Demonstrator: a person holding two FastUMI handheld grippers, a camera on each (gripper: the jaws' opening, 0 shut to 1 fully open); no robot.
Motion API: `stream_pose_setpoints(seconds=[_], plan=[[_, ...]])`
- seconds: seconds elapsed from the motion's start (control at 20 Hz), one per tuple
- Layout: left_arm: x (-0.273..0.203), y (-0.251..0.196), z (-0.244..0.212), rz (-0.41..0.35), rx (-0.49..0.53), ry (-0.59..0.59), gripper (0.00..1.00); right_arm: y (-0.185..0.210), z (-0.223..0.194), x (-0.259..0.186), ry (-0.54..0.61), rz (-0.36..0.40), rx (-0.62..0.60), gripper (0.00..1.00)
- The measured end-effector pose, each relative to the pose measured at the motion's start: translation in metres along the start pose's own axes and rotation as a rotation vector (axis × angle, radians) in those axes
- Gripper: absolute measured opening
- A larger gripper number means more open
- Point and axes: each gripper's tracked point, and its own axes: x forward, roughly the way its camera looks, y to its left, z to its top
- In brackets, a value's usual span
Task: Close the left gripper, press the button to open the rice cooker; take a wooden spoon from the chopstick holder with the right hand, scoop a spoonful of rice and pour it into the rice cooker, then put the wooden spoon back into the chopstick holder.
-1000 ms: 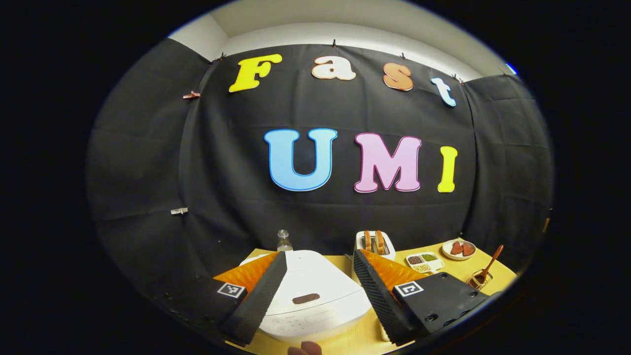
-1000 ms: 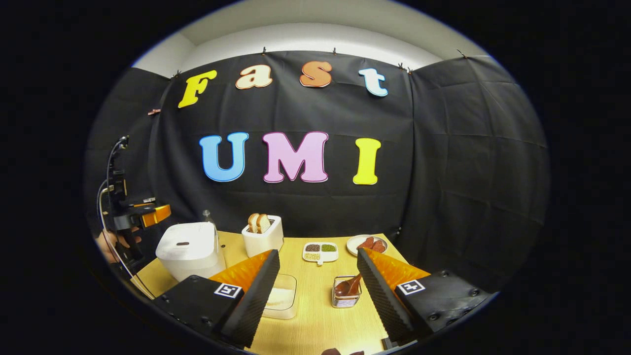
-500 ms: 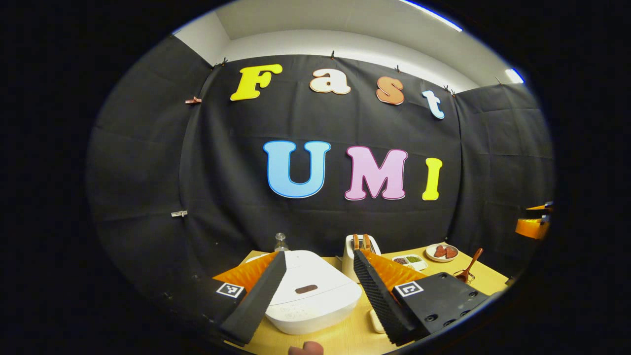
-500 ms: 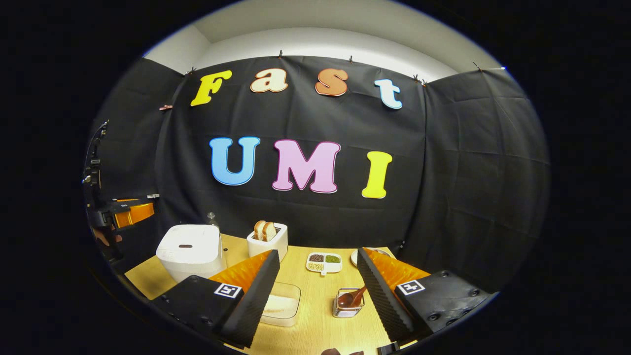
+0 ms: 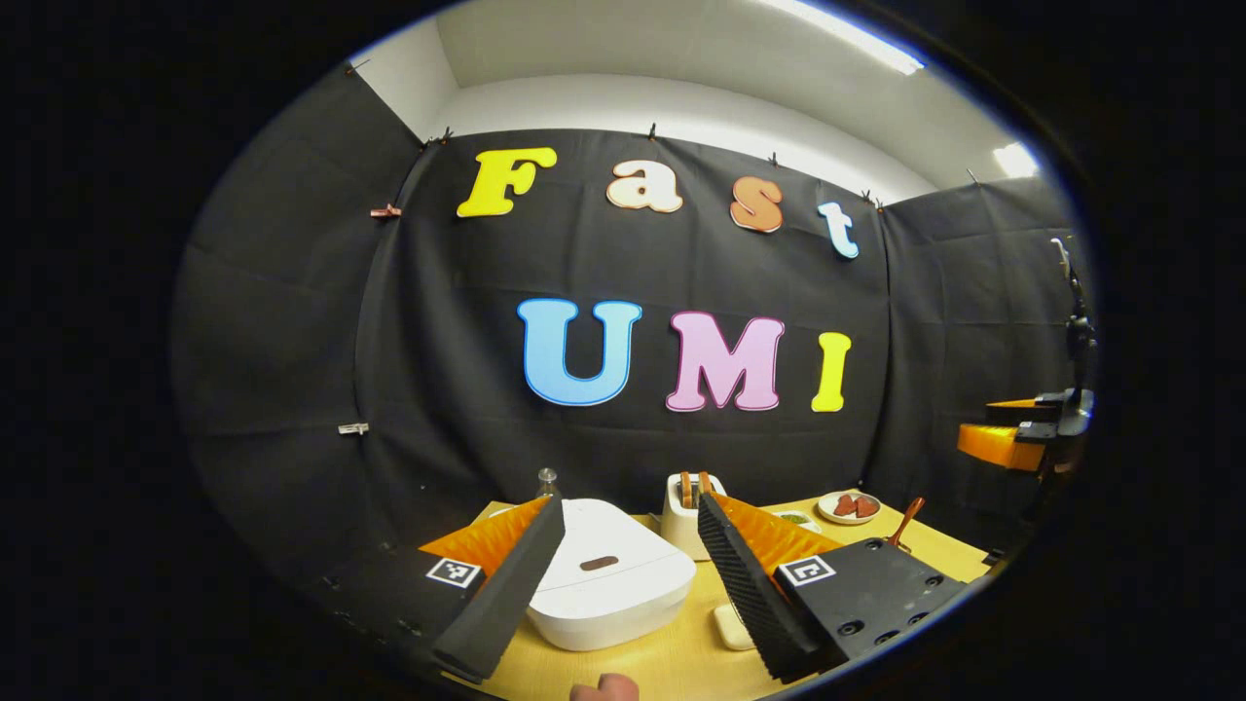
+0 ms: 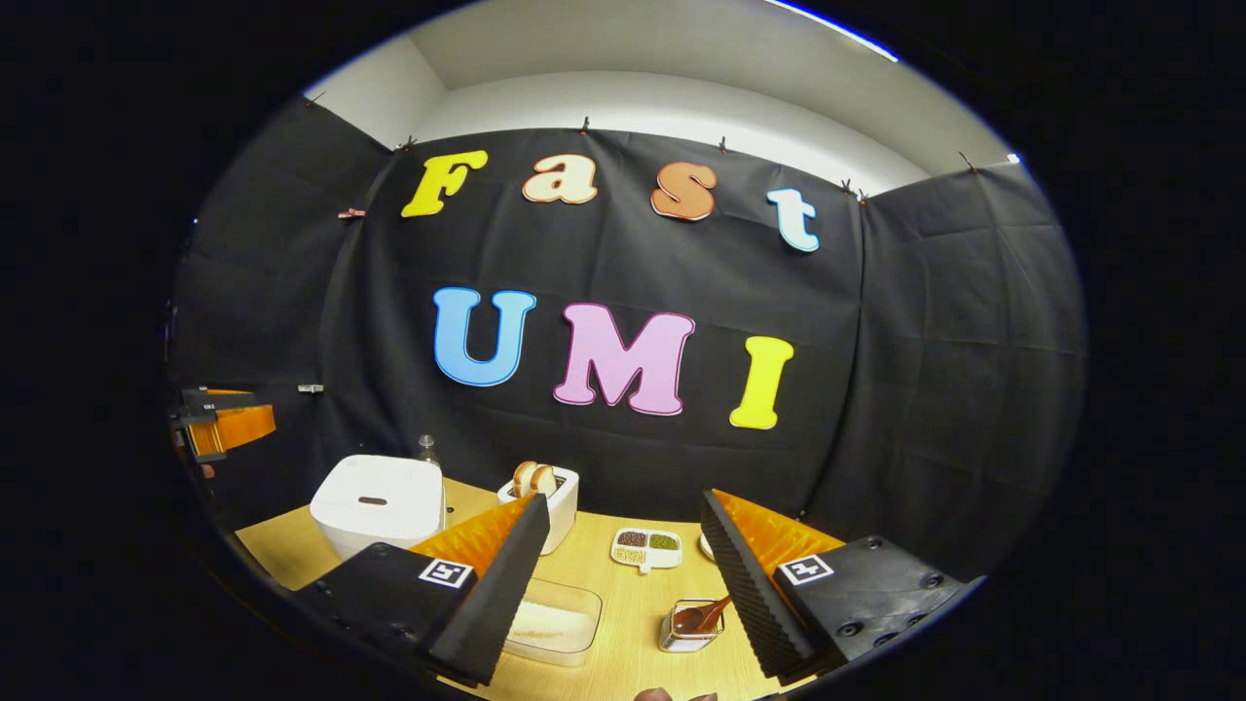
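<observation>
The white rice cooker (image 5: 623, 599) stands lid-down on the wooden table, with its dark oval button (image 5: 598, 563) on top. My left gripper (image 5: 631, 506) hangs open above and in front of it, touching nothing. In the right gripper view the cooker (image 6: 375, 501) sits at the left, and the left gripper (image 6: 219, 428) hovers beyond it. The wooden spoon (image 6: 706, 615) rests in the clear chopstick holder (image 6: 681, 633), low between the open fingers of my right gripper (image 6: 623, 501). A clear container of rice (image 6: 555, 618) lies beside the left finger.
A toaster with bread (image 6: 545, 497), a divided dish of beans (image 6: 646, 547) and a small bottle (image 6: 425, 448) stand toward the back. A plate of red food (image 5: 849, 506) sits far right. The right gripper (image 5: 1012, 443) floats at the right edge.
Both grippers have drawn back from the table and tilted up, so the cooker, holder and dishes sit lower and smaller. Both stay open.
</observation>
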Motion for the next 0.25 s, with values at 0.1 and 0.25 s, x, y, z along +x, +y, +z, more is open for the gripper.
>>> stream_pose_setpoints(seconds=[0.1,0.25], plan=[[-0.008,-0.0002,0.0041,0.001,0.005,-0.008,0.95,0.0046,0.0014,-0.0011,-0.013,0.01,-0.024,0.98],[-0.0139,0.0011,0.0061,0.006,0.017,-0.011,0.95,0.0089,0.0051,-0.0034,-0.022,0.016,-0.03,0.98]])
